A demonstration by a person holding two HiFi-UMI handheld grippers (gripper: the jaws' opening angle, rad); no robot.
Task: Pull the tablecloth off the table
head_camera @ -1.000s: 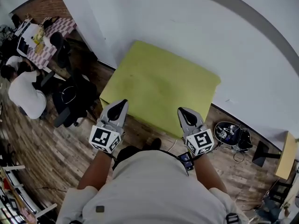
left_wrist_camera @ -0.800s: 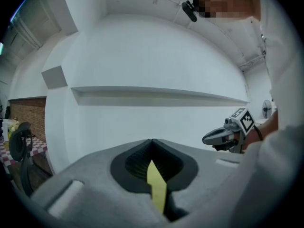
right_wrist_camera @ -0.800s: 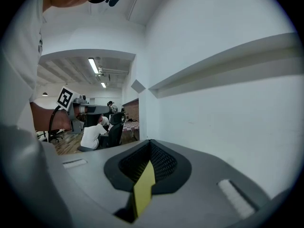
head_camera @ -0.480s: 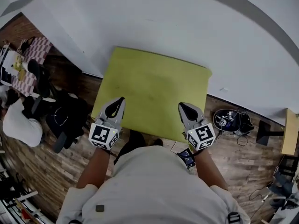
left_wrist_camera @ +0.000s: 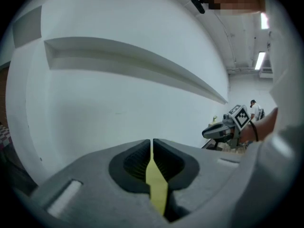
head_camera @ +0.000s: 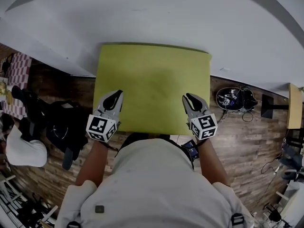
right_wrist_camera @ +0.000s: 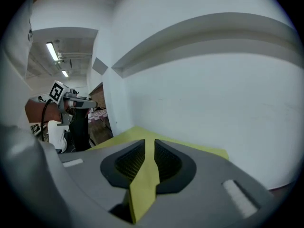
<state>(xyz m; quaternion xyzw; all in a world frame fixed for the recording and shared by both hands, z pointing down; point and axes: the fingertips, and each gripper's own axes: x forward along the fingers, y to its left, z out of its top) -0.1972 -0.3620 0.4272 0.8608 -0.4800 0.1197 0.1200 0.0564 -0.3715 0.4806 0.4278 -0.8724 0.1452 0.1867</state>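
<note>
A: Status on the pull?

B: Not done, imo. The tablecloth (head_camera: 152,87) is lying spread flat & square in the frame centre, far edge up by the white wall (head_camera: 142,18), near edge just above the person's torso at the bottom. No bare tabletop is showing anywhere, so I'm guessing it's covering the whole table. Can't tell if it's sliding at all.

A: So what's left?

B: Basically everything, I'm thinking: dragging the cloth toward the bottom of the frame till it's clear of the table.

A: Grippers?

B: Both are sitting at the near corners. The left gripper (head_camera: 116,95) is at the cloth's lower-left corner, the right gripper (head_camera: 189,98) at its lower-right, both tips pointing toward the top of the frame. Marker cubes are facing up, and the forearms are reaching fwd from the body, roughly parallel.

A: Holding anything?

B: Yes. L jaws are nearly together w/ a thin yellow-green strip of cloth pinched between the pads. R jaws are a bit wider, w/ a thicker fold of the same cloth filling the gap. Both pairs are opening right now, though, w/ the cloth between them.

A: Risk?

B: The grip is loosening, so the corners may be slipping out before any real pull is happening.
</note>
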